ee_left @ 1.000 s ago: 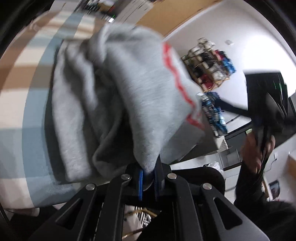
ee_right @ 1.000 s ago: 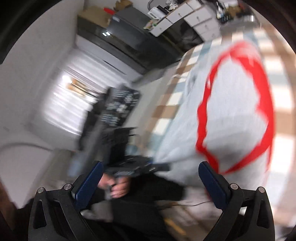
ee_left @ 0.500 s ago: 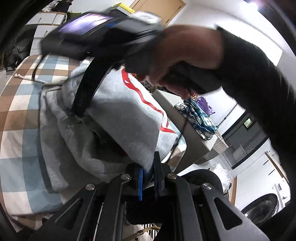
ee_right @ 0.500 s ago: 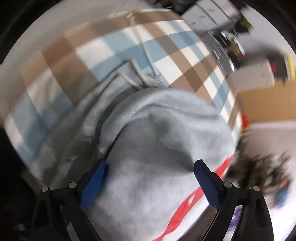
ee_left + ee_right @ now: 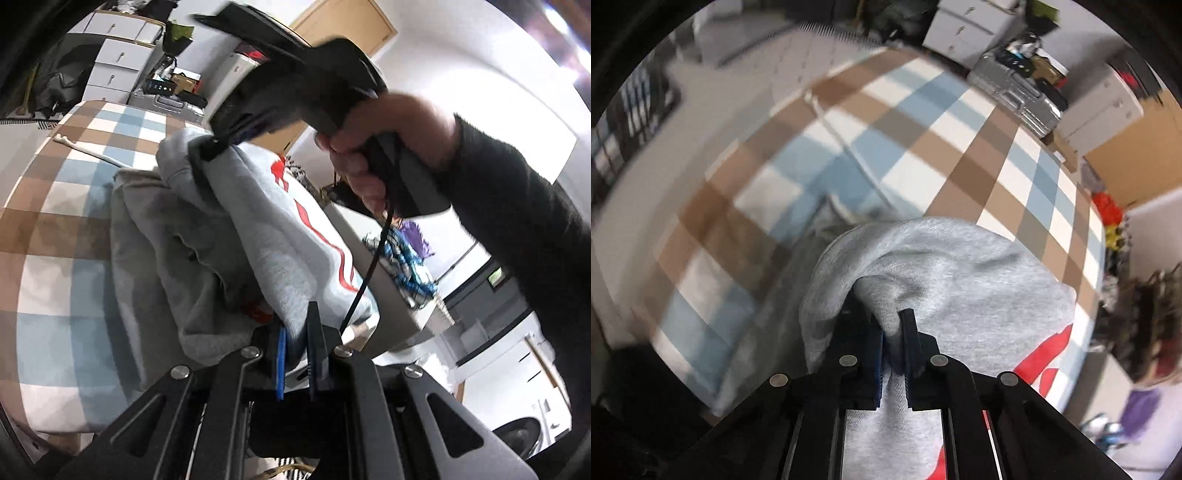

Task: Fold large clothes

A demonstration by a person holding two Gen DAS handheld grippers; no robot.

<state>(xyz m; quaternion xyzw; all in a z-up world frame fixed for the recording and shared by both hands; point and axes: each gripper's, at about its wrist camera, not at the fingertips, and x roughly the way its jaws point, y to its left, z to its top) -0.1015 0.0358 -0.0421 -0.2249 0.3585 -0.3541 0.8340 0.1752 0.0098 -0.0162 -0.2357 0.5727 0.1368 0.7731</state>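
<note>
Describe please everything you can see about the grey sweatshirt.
The grey sweatshirt looks like thick, soft fleece with a red print on its outer side. It lies bunched and partly lifted over the checked cloth in brown, blue and white. The left gripper pinches one edge; the right gripper, whose jaws have just closed, pinches a fold at the other end. A pale cord lies on the cloth beside it.

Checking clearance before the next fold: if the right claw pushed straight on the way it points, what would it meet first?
The grey sweatshirt itself: the right claw is already shut on a bunched fold of it. Beyond that fold, likely more sweatshirt, then the checked blanket, though depth is unclear.
</note>
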